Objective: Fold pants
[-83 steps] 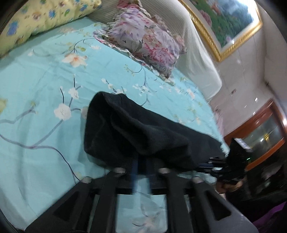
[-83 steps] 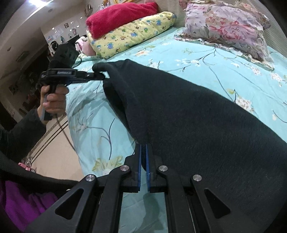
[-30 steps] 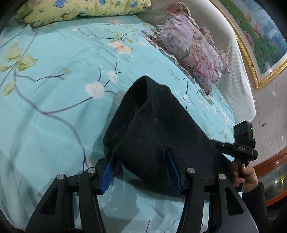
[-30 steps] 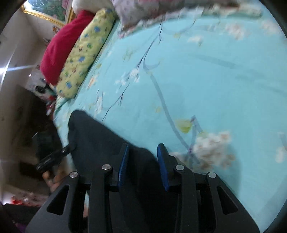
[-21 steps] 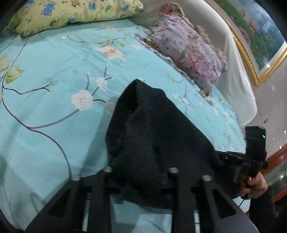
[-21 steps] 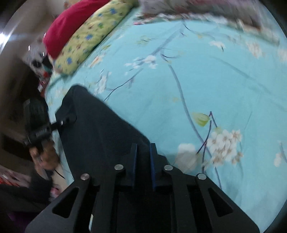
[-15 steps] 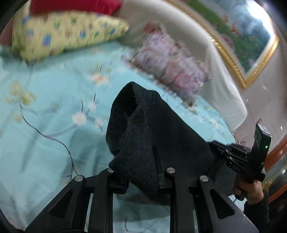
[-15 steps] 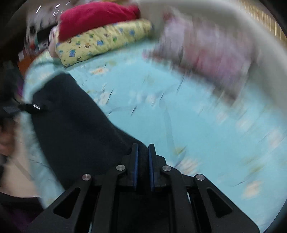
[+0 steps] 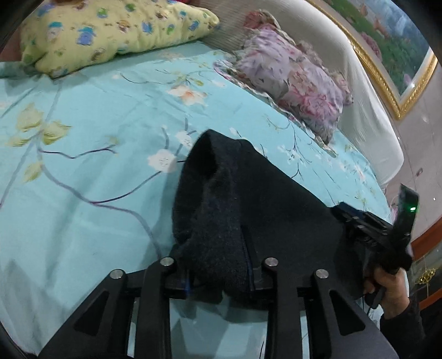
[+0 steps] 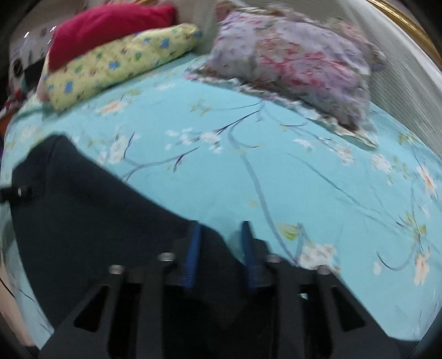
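The bed (image 9: 83, 193) is carrying the black pants (image 9: 248, 210), bunched near its edge. The left gripper (image 9: 218, 276) is clenching a thick wad; the right gripper (image 10: 221, 248) is gaping, so that side risks sagging crooked.

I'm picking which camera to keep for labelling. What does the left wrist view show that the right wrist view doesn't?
Left wrist only: the framed painting, the hand holding the right claw's handle, and the left claw closed on the pants. Right wrist only: the red pillow, and the right claw open over the pants' edge. Both: pants, sheet, yellow pillow, floral pillow.
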`<state>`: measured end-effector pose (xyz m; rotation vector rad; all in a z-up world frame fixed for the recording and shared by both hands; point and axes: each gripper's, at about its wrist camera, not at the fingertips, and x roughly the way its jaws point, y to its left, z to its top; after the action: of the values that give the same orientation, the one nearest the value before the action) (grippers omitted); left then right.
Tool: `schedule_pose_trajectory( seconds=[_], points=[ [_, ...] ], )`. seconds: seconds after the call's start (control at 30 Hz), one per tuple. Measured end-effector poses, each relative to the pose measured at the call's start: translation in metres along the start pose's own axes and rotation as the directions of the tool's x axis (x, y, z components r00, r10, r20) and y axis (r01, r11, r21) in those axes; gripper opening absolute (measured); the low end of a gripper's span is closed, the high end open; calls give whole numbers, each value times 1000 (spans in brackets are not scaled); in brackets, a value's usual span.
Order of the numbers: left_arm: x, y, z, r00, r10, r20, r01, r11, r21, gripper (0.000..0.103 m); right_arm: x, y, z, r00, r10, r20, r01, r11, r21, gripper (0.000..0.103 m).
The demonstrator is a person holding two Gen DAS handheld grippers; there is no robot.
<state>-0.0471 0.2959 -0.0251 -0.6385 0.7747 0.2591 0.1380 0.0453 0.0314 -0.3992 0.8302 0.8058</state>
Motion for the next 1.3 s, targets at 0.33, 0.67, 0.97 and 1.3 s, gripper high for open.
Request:
schedule_pose_trajectory(
  seconds=[0.33, 0.67, 0.97, 1.3],
  points=[
    [-64, -12, -6, 986, 90, 138, -90, 996, -5, 41, -101, -36, -40, 987, 66, 145, -97, 971, 219, 37],
    [-56, -88, -9, 996, -21, 85, 8, 989, 146, 44, -158, -78, -119, 988, 13, 157, -82, 894, 440, 37],
    [-20, -165, -34, 992, -118, -51, 127, 952, 279, 47, -204, -116, -173, 979, -92, 182, -29, 820, 572, 39],
    [4, -252, -61, 969, -188, -161, 240, 875, 421, 54, -233, -146, -215, 967, -167, 194, -6, 743, 669, 46]
  ],
)
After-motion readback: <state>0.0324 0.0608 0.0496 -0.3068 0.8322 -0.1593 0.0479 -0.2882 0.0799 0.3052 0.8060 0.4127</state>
